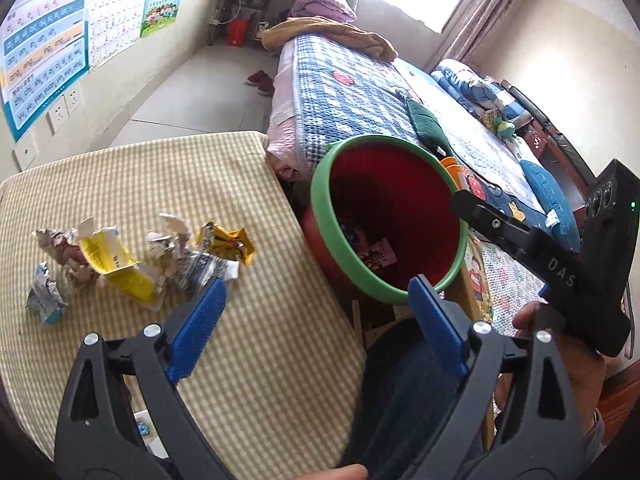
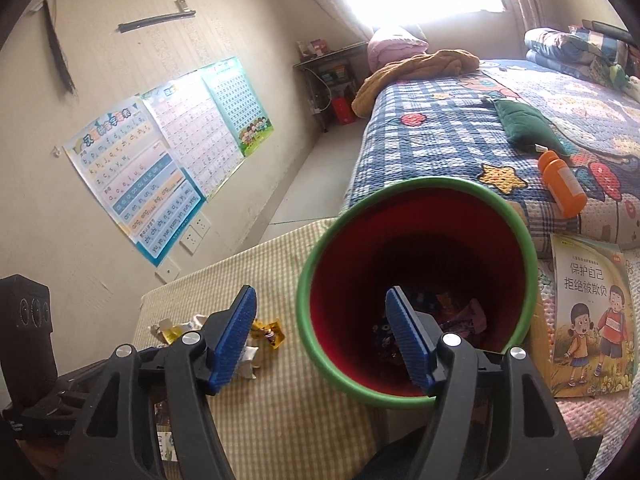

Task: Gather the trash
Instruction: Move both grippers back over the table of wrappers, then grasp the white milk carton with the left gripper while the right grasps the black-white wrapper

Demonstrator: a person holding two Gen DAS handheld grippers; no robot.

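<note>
A red bin with a green rim (image 1: 320,216) stands beside the table; some wrappers (image 1: 374,258) lie inside. It also shows in the right wrist view (image 2: 520,236). Several crumpled wrappers lie on the checked table (image 1: 240,360): a yellow carton (image 1: 116,264), a yellow foil wrapper (image 1: 228,242), a silver one (image 1: 44,296). My left gripper (image 1: 316,292) is open and empty, between the pile and the bin. My right gripper (image 2: 320,300) is open and empty, its right finger (image 2: 404,332) over the bin's mouth, its left finger over the table near the wrappers (image 2: 268,334).
A bed with a checked quilt (image 2: 440,132) stands behind the bin, with an orange bottle (image 2: 560,184) and a green cushion (image 2: 524,120) on it. A children's book (image 2: 588,320) lies right of the bin. Posters (image 2: 152,184) hang on the left wall.
</note>
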